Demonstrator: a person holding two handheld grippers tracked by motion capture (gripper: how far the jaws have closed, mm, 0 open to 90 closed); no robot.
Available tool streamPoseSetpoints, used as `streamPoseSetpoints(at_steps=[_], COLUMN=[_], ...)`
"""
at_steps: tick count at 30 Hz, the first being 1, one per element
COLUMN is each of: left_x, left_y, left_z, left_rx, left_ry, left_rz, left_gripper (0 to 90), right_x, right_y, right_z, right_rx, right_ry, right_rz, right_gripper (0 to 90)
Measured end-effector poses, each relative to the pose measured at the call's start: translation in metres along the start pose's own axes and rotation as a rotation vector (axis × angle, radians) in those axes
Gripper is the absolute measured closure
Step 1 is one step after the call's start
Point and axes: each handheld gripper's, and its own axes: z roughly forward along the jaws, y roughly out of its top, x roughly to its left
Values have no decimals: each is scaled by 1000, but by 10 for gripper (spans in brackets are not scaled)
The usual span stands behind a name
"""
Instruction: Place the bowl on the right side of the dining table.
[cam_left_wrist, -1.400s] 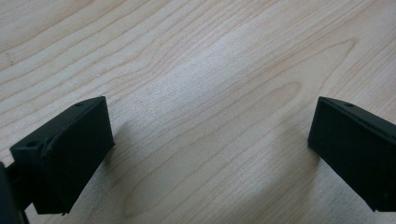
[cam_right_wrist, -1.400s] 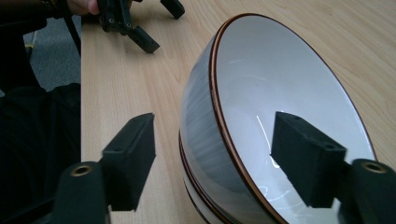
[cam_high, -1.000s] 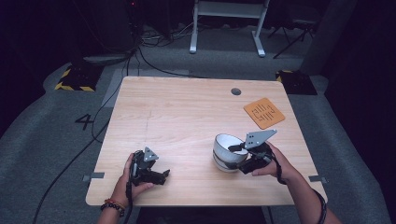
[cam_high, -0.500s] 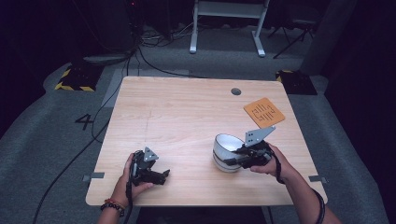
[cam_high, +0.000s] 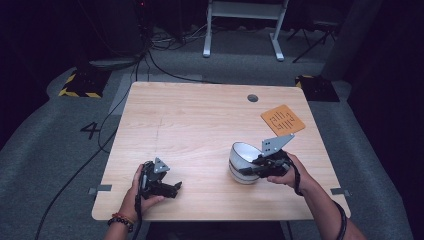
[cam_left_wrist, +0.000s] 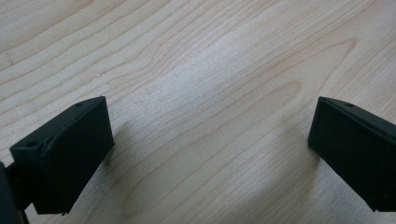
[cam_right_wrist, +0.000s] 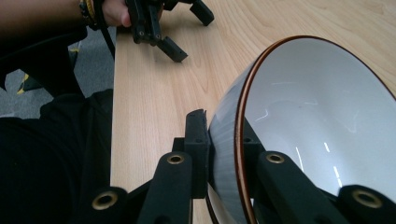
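A white bowl (cam_high: 243, 161) with a thin brown rim (cam_right_wrist: 239, 140) is at the front right of the wooden table (cam_high: 200, 125). My right gripper (cam_high: 256, 169) is shut on its rim: one jaw is pressed against the outer wall and the other is inside the bowl (cam_right_wrist: 322, 116), which looks slightly tilted. My left gripper (cam_high: 172, 189) rests low near the front left edge, held by a hand. It stands open over bare wood (cam_left_wrist: 210, 140), with nothing between its fingertips (cam_left_wrist: 70, 149). That left gripper (cam_right_wrist: 161, 32) also appears far off in the right gripper view.
An orange square mat (cam_high: 282, 119) lies at the table's right edge, behind the bowl. A round grommet hole (cam_high: 252, 98) is near the far edge. Cables run over the grey floor to the left, and a white stand is beyond the table.
The right gripper and the bowl have shifted very slightly, the grey plate rising a little. The left gripper has stayed put.
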Motion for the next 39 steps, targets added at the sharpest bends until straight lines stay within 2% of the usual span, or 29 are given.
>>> streamPoseSetpoints(at_steps=[3,8,15,22,26,28,32,39], left_x=[0,0,0,0,0,0,0,0], left_y=[0,0,0,0,0,0,0,0], left_z=[-1,0,-1,-1,0,-1,0,0], left_rx=[-2,0,-2,-2,0,-2,0,-2], left_ry=[11,-1,11,11,0,11,0,10], left_rz=[6,0,6,6,0,5,0,5], left_gripper=[1,1,1,1,1,1,1,1], right_x=[1,1,3,4,5,6,7,7], right_y=[0,0,1,1,1,1,1,0], right_z=[-2,-2,-8,-19,-23,-26,-30,-42], right_rx=[-13,-22,-47,-87,-92,-94,-95,-113], right_ry=[-4,-8,-29,-49,-56,-63,-70,-103], right_rz=[3,3,-5,5,-2,-17,-15,-18], right_gripper=[807,807,807,807,807,807,807,807])
